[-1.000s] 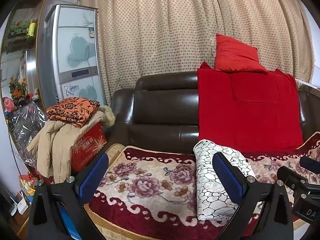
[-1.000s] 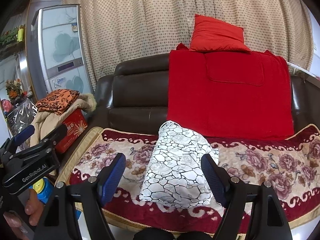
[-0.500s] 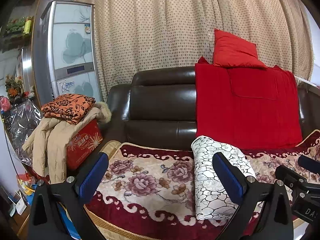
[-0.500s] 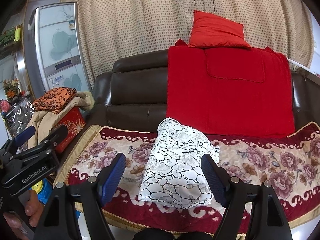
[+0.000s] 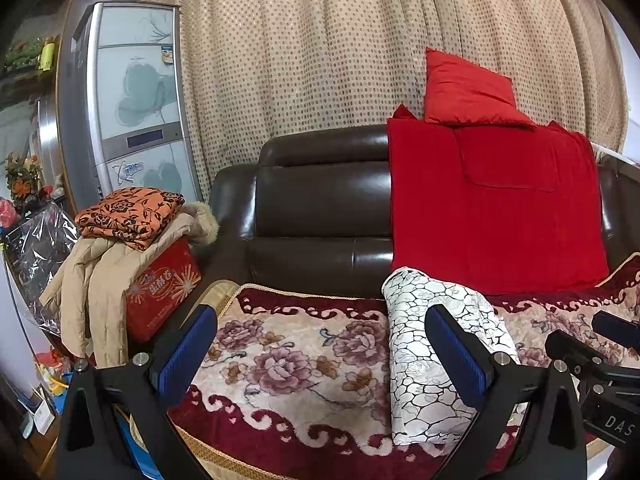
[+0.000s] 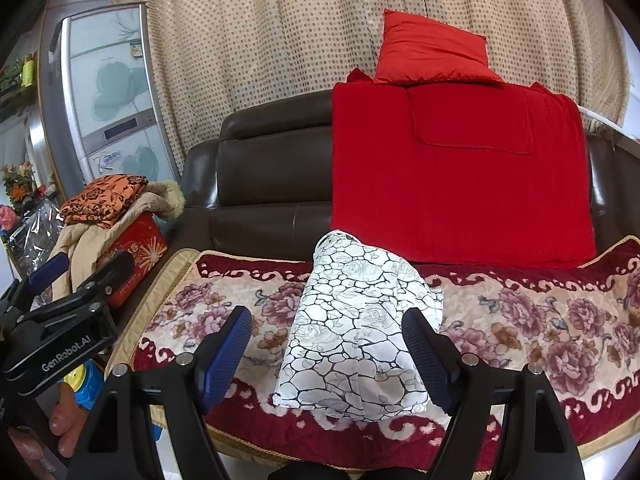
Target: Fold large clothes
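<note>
Brown leather sofa point(image 5: 320, 216) with floral seat cover point(image 5: 288, 364), dotted curtain point(image 5: 304, 48) behind. Left gripper point(image 5: 320, 354) spread wide, holding nothing; folded white crackle-print garment point(image 5: 424, 360) lies ahead, toward its right finger. Right gripper point(image 6: 326, 356) also spread, empty, garment point(image 6: 356, 336) straight ahead between its fingers, not touching. Red blanket point(image 6: 460, 176) and red pillow point(image 6: 432, 52) beyond on the backrest.

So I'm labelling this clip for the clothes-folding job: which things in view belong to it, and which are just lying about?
Part of the job:
- white patterned garment, already folded on the floral sofa cover
- left gripper, open
- right gripper, open

Just lying about:
- red cushion
- red blanket
- orange folded cloth
- beige coat
- red box
- fridge
</note>
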